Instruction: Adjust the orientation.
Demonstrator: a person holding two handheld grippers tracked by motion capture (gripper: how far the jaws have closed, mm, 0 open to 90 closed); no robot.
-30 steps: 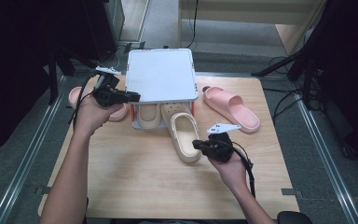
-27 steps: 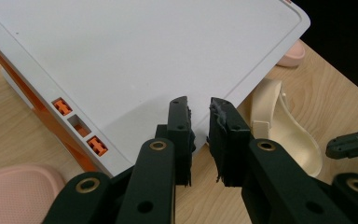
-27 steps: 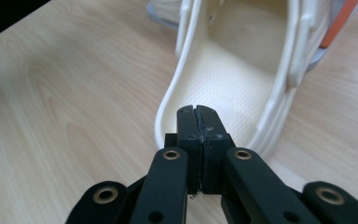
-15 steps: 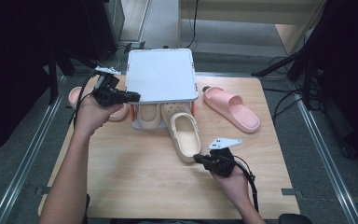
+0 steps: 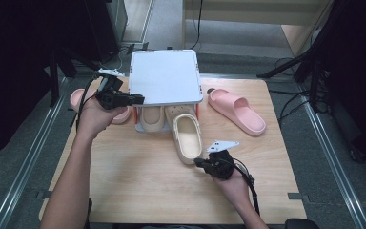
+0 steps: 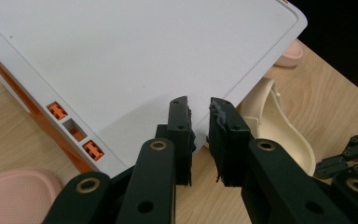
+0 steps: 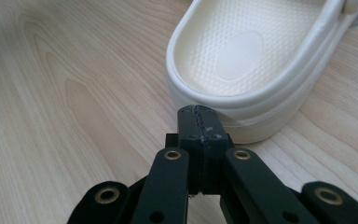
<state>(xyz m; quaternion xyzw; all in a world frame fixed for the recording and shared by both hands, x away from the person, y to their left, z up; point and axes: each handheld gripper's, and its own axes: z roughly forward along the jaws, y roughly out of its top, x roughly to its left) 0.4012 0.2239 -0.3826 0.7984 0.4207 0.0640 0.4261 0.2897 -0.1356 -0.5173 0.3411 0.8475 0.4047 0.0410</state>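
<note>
With my right hand-held gripper (image 7: pixel 199 122) clenched tight at the heel of the cream shoe (image 5: pixel 187 137) on the desk (image 5: pixel 124 181), I should push slowly and straight under the rack (image 5: pixel 164 76), which my left hand-held gripper (image 6: pixel 199 126), jaws slightly apart, steadies.

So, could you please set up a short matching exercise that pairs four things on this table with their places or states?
Things:
1. right gripper
2. left gripper
3. pink slipper
4. cream clog

Places or states:
a. alone, right of the rack
b. jaws pressed together at the clog's heel
c. toe under the white rack
d. jaws slightly apart at the rack's edge

Pairs: 1-b, 2-d, 3-a, 4-c
</note>
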